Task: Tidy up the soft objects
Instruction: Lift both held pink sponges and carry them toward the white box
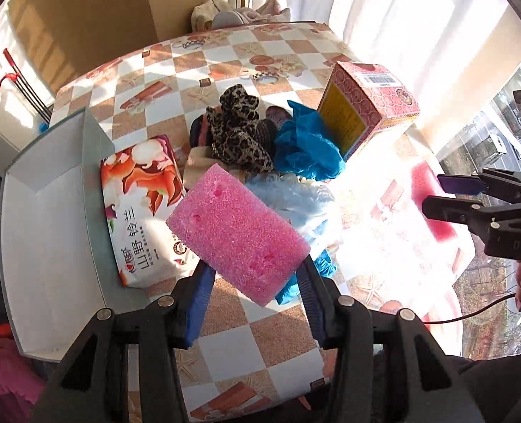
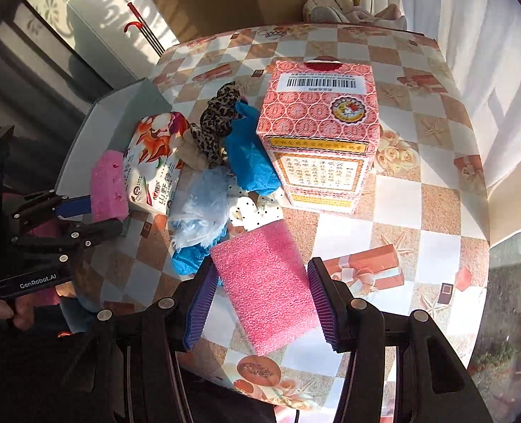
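Table (image 2: 436, 211): I see a checkered cloth with shell and gift prints filling the centre of both views; sunlight washes out its right side in the left wrist view.
Grey bin (image 1: 49, 229): I read an open container with white inner walls at the left of the left wrist view, standing at the table's left edge.
Red carton (image 2: 318, 134): upright, with a barcode label on top, in the upper centre of the right wrist view, just right of the soft pile.
Tissue pack (image 1: 142, 208): a floral wrapper with printed characters, lying left of centre against the bin's wall.
Left gripper (image 1: 257, 289): at the bottom centre of its own view I see the blue pads clamped on the lower end of a pink sponge (image 1: 237, 232), which is tilted and raised above the cloth, just right of the tissue pack.
Right gripper (image 2: 264, 303): at the bottom centre of its own view, the purple pads flank a second pink sponge (image 2: 264, 285). I cannot tell whether they press it or whether it lies on the cloth.
Blue cloth (image 2: 250, 155): crumpled, touching the carton's left face.
Leopard scrunchie (image 1: 237, 130): on top of the pile, upper centre.
Pale blue fluffy item (image 2: 200, 208): in front of the pile, between the tissue pack and the second sponge.
Dotted white fabric (image 2: 257, 211): small, just below the blue cloth.
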Action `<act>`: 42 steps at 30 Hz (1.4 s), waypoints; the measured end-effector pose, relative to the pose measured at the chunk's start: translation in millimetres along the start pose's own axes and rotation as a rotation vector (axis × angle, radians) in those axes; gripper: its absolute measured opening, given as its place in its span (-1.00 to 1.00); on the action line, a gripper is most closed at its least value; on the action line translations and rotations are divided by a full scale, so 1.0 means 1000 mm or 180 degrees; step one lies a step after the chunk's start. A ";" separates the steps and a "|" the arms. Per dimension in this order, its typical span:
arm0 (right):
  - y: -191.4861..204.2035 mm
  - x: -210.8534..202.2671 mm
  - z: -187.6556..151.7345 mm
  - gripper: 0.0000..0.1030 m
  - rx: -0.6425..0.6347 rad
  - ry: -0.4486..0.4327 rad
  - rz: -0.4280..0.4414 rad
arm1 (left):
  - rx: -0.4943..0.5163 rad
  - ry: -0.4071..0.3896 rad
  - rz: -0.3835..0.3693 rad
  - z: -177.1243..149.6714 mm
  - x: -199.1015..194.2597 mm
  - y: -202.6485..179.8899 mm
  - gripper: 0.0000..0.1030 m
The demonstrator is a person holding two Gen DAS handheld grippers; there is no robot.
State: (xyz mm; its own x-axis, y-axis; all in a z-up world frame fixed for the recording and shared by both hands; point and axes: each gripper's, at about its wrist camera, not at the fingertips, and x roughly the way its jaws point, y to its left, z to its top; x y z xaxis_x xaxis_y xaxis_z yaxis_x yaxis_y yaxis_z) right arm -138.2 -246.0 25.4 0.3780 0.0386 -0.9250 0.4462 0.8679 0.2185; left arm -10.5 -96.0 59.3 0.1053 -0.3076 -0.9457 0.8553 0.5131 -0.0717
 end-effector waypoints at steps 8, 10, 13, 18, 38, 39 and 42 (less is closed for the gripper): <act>-0.056 -0.050 0.025 0.05 0.0866 -0.0414 -0.0243 | 0.0540 -0.0230 -0.0001 0.056 -0.006 -0.037 0.00; -0.068 -0.062 0.029 0.05 0.1082 -0.0449 -0.0262 | 0.0643 -0.0287 0.0002 0.069 -0.008 -0.048 0.00; -0.081 -0.076 0.045 0.05 0.1305 -0.0541 -0.0280 | 0.0738 -0.0336 0.0105 0.086 -0.013 -0.055 0.00; -0.079 -0.091 0.078 0.06 0.1266 -0.0681 -0.0190 | 0.0538 -0.0332 0.0238 0.095 -0.023 -0.031 0.01; 0.034 -0.039 0.115 0.06 0.0481 -0.0349 -0.0066 | -0.0773 -0.0263 0.0644 0.028 -0.052 0.101 0.01; 0.039 -0.036 0.116 0.06 0.0420 -0.0300 -0.0080 | -0.0838 -0.0271 0.0652 0.023 -0.054 0.106 0.01; 0.059 -0.032 0.120 0.06 0.0207 -0.0211 -0.0127 | -0.1040 -0.0287 0.0637 0.008 -0.057 0.121 0.01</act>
State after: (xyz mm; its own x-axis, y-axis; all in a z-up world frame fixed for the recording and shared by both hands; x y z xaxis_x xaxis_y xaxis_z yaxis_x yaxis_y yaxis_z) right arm -26.7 -255.8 105.0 0.4107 -0.0301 -0.9113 0.5128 0.8340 0.2036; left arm 90.5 -22.7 107.3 0.3103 -0.2373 -0.9205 0.6084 0.7936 0.0005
